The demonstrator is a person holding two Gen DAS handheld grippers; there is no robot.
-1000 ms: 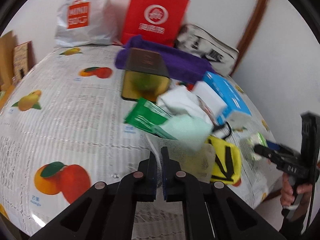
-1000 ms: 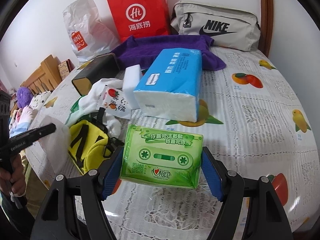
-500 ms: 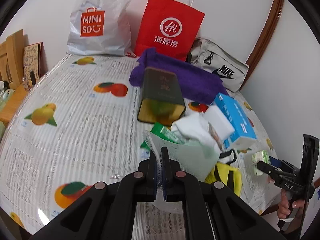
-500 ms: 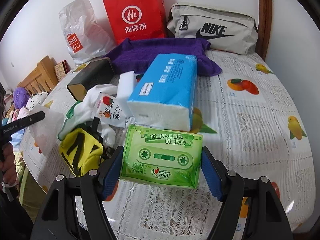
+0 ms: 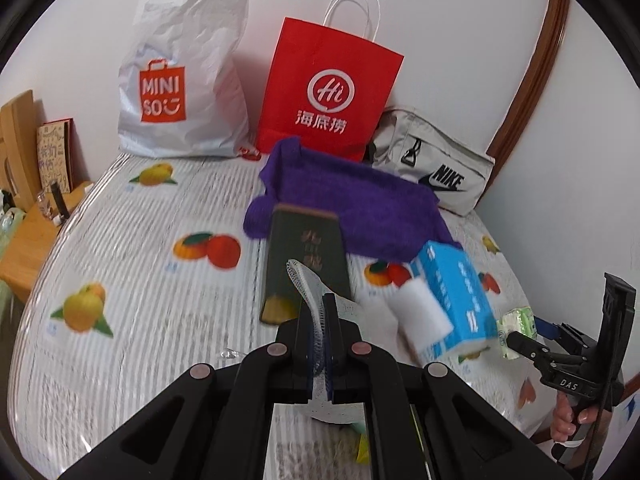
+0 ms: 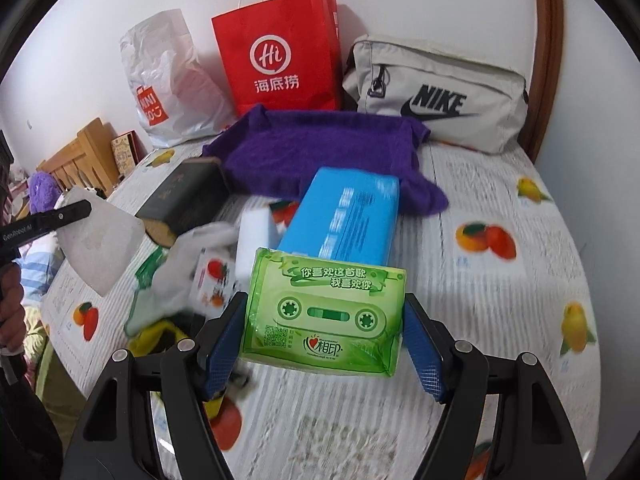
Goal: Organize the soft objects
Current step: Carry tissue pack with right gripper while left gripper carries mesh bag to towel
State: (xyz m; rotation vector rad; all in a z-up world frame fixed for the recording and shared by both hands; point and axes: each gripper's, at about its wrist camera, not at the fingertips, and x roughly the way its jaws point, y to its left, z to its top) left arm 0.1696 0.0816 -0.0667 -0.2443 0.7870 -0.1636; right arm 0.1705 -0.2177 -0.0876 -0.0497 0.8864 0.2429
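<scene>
My left gripper (image 5: 320, 312) is shut on a thin white mesh cloth (image 5: 308, 284) and holds it above the table; from the right wrist view the cloth (image 6: 100, 240) hangs from the left gripper (image 6: 80, 210) at far left. My right gripper (image 6: 324, 320) is shut on a green tissue pack (image 6: 324, 312), held above the table; in the left wrist view this gripper (image 5: 516, 340) and the pack (image 5: 516, 320) are at the right edge. A blue tissue pack (image 6: 348, 216), a white sponge block (image 6: 256, 236), a purple towel (image 6: 320, 152) and white socks (image 6: 188, 272) lie on the table.
A dark green box (image 5: 304, 256) lies mid-table. A red paper bag (image 5: 328, 88), a white Miniso bag (image 5: 180, 72) and a grey Nike pouch (image 5: 432, 168) stand along the back wall. A yellow pouch (image 6: 156, 336) lies near the front edge. A wooden shelf (image 5: 28, 216) is at the left.
My left gripper has risen and pulled back with the mesh cloth, so the pile now sits lower and to the right. My right gripper has lifted slightly with the green pack.
</scene>
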